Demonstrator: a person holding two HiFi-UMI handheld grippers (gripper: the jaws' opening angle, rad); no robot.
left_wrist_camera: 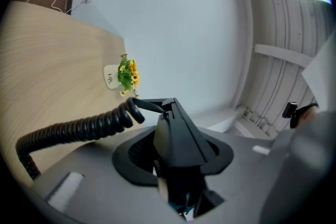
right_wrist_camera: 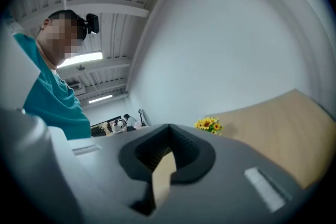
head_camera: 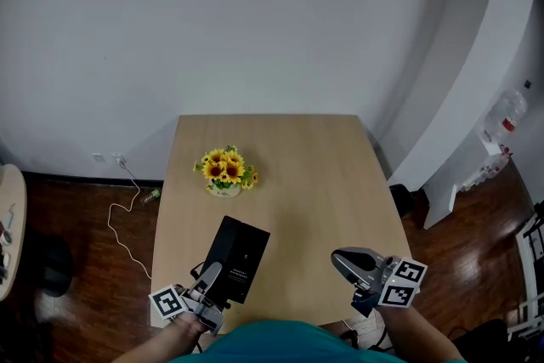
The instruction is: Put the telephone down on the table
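Your teal shirt (head_camera: 272, 346) fills the bottom edge of the head view. Just beyond it, your left gripper (head_camera: 211, 280) (left_wrist_camera: 176, 170) is clamped on the near end of the black telephone (head_camera: 240, 255) (left_wrist_camera: 178, 136). In the left gripper view a black wedge of the telephone stands up between the two jaws, and its black coiled cord (left_wrist_camera: 79, 131) curls away to the left. The telephone lies over the near left part of the light wooden table (head_camera: 314, 183), pointing away from you. Whether it rests on the wood or hangs just above it cannot be told.

To the right, well apart from the telephone, your right gripper (head_camera: 348, 261) (right_wrist_camera: 160, 176) sits over the near right corner of the table. Its jaws are drawn close together with only a thin slit between them, and nothing is in them.

Farther along the table, left of centre, a small pot of sunflowers (head_camera: 225, 170) (left_wrist_camera: 127, 75) (right_wrist_camera: 209, 124) stands upright, apart from the telephone.

Past the table's far edge rises a plain white wall (head_camera: 255, 13). Left of the table, a thin white cable (head_camera: 123, 217) trails across the dark wooden floor (head_camera: 76, 225).
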